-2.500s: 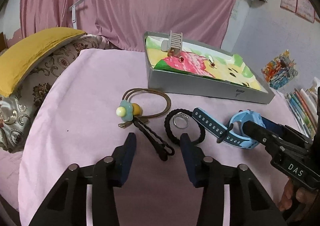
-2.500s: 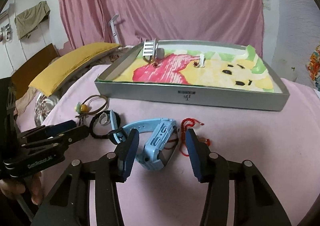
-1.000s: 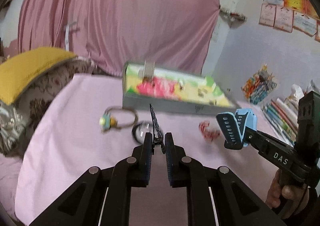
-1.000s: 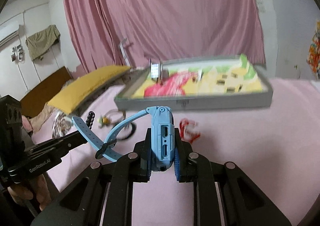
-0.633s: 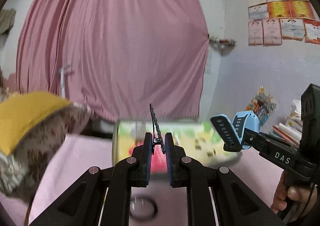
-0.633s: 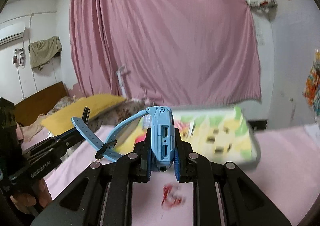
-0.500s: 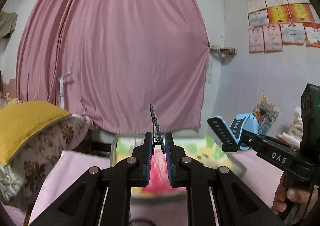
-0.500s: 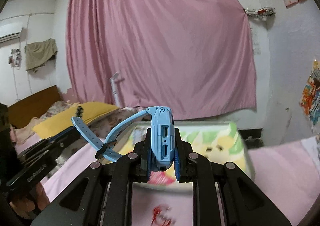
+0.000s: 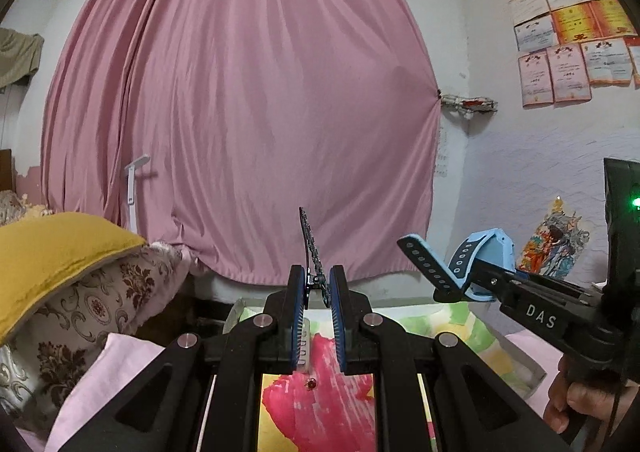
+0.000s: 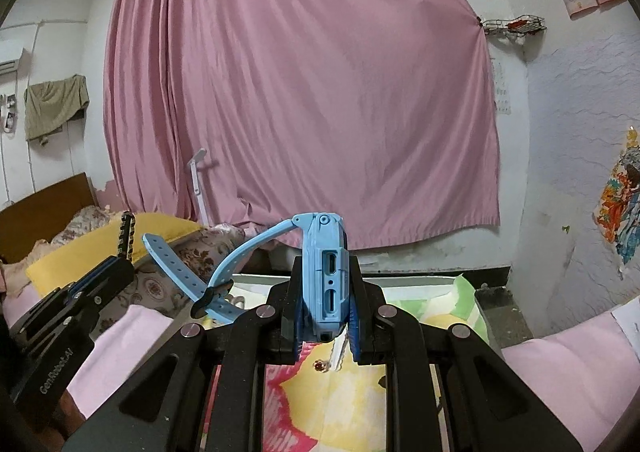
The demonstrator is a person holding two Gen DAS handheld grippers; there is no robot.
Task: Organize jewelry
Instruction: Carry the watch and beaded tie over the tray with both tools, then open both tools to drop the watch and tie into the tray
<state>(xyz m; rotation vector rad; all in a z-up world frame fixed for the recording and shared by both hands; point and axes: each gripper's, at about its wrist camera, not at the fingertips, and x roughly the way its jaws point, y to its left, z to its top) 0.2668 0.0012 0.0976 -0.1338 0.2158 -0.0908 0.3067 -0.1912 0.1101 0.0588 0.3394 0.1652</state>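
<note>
My left gripper (image 9: pixel 318 288) is shut on a thin black hair clip (image 9: pixel 309 248) that stands upright between the pads. My right gripper (image 10: pixel 326 292) is shut on a light blue watch (image 10: pixel 326 276); its strap (image 10: pixel 176 268) hangs out to the left. Both are held in the air over the grey tray (image 9: pixel 516 356) with a colourful cartoon lining (image 10: pixel 344 404). A small red-stone earring (image 9: pixel 311 383) lies on the lining below my left gripper, and one shows in the right wrist view (image 10: pixel 319 364). The watch also shows in the left wrist view (image 9: pixel 476 256).
A pink curtain (image 9: pixel 248 111) fills the back. A yellow cushion (image 9: pixel 52 252) on a patterned pillow lies at the left. The pink cloth (image 10: pixel 568 368) covers the surface around the tray. A white wall with papers (image 9: pixel 572 39) is at the right.
Both grippers closed on their items, lifted them off the pink cloth and moved forward over the tray. In the last half second they moved on a little over the lining.
</note>
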